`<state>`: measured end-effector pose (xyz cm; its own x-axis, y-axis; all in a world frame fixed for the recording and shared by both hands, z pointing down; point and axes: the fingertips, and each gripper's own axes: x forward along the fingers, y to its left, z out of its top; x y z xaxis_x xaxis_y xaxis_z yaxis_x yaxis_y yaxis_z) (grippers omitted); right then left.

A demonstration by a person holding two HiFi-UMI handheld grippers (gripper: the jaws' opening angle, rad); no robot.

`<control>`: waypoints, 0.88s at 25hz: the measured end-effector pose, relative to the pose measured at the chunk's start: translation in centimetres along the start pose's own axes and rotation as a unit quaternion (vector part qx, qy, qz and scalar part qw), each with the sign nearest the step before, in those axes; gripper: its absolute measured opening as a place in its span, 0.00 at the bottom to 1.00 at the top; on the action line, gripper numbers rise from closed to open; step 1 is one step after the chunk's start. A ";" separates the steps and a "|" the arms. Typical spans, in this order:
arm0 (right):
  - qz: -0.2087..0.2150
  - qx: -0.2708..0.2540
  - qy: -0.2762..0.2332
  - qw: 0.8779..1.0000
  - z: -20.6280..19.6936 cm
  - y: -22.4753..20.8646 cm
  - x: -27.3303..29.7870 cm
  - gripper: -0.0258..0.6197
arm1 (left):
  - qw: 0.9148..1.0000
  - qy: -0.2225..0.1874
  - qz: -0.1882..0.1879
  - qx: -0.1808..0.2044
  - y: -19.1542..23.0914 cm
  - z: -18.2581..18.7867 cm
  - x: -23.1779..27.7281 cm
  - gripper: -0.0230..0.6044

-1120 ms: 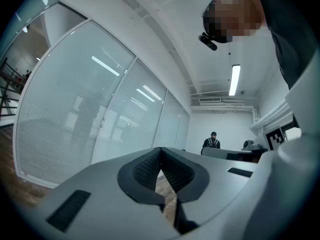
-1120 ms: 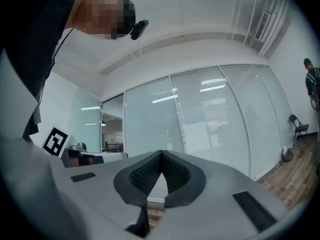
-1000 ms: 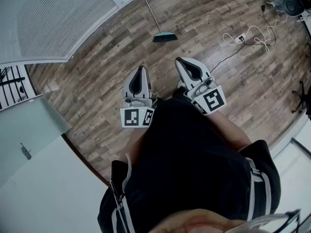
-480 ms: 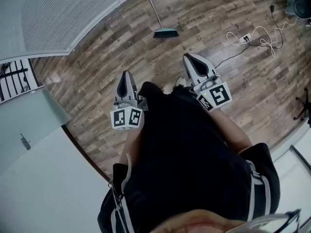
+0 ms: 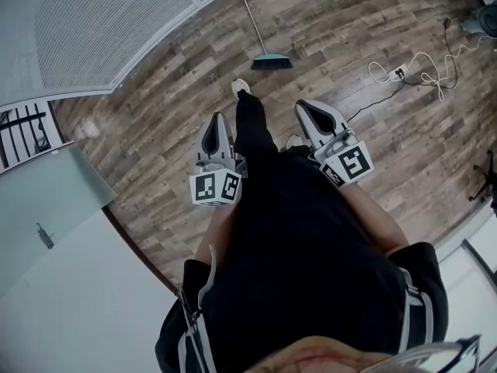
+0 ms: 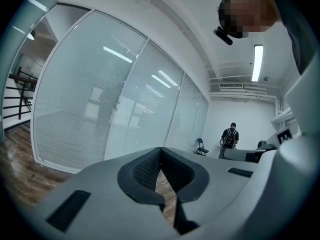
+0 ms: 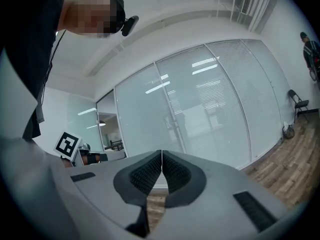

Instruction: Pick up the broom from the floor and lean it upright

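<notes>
Floor (image 5: 155, 130) was brown, mottled wood-plank pattern. Broom (image 5: 272, 62) had teal head, pale handle. Left tool (image 5: 218, 123) and right tool (image 5: 308, 109) were light grey; pads (image 6: 145, 170) black, ribbed; cubes (image 5: 216, 186) bore black-and-white square markers. Cable (image 5: 419, 64) was white. Clothing (image 5: 303, 255) was black. Glass wall (image 5: 93, 29) showed pale, fine blind lines.

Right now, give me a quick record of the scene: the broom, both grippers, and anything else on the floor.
broom: head on the wood floor, handle running toward the glass wall; neither gripper touches it
left gripper: shut, empty
right gripper: shut, empty
cable: loose coils on the floor, right of the broom
foot: ahead of the grippers, short of the broom
</notes>
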<state>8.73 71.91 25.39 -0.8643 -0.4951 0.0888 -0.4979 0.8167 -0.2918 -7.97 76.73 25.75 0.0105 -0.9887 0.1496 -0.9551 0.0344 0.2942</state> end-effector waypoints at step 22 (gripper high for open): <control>-0.053 -0.002 0.082 0.995 0.5 -16.3 35.4 0.07 | 0.995 0.001 -0.092 0.026 18.3 4.5 32.6 0.07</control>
<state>-13.77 40.91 32.79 -0.8065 -0.5241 0.2738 -0.5873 0.7637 -0.2680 -26.45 44.46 31.73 0.1875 -0.9773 0.0990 -0.9510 -0.1554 0.2674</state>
